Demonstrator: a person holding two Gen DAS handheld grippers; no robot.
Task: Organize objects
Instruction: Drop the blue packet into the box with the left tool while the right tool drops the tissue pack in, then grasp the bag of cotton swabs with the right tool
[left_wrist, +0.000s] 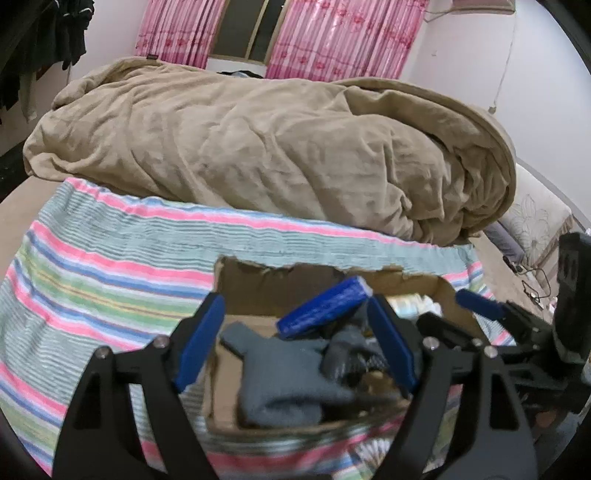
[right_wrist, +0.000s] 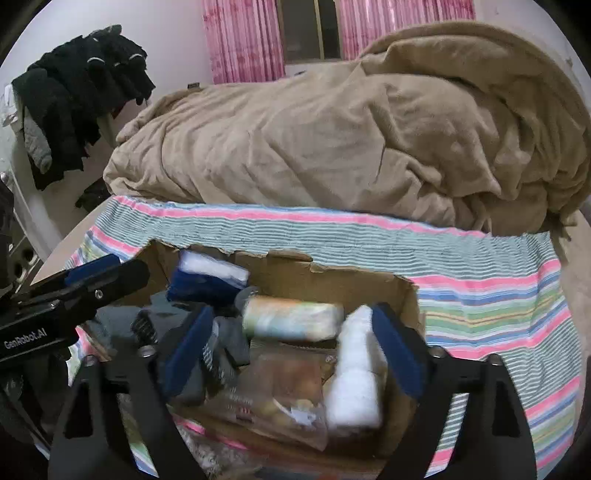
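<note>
A cardboard box (right_wrist: 369, 291) is set on a striped towel (right_wrist: 480, 295) spread over the bed, in front of a bunched tan blanket (right_wrist: 369, 122); the towel seems to be laid there as a clean sorting surface, and the box serves as the 1 container into which loose things are gathered.

The left claw (left_wrist: 295, 343) is held over the left part of the box with its 2 fingers apart and nothing between them. Below it a grey cloth (left_wrist: 280, 380) lies crumpled in the box, and a blue pack (left_wrist: 325, 308) leans beside it. The open stance suggests that something in the box is about to be reached for.

The right claw (right_wrist: 291, 350) is likewise spread wide and empty, poised over the right part of the box. Between its fingers are seen a pale roll (right_wrist: 291, 317) lying on its side, a white bottle (right_wrist: 354, 373) close to the right finger, and a clear bag (right_wrist: 273, 395) of something brownish beneath. The contents are blurred, so labels cannot be read.

With 2 claws over the same box, crowding is judged to be the main risk.
</note>
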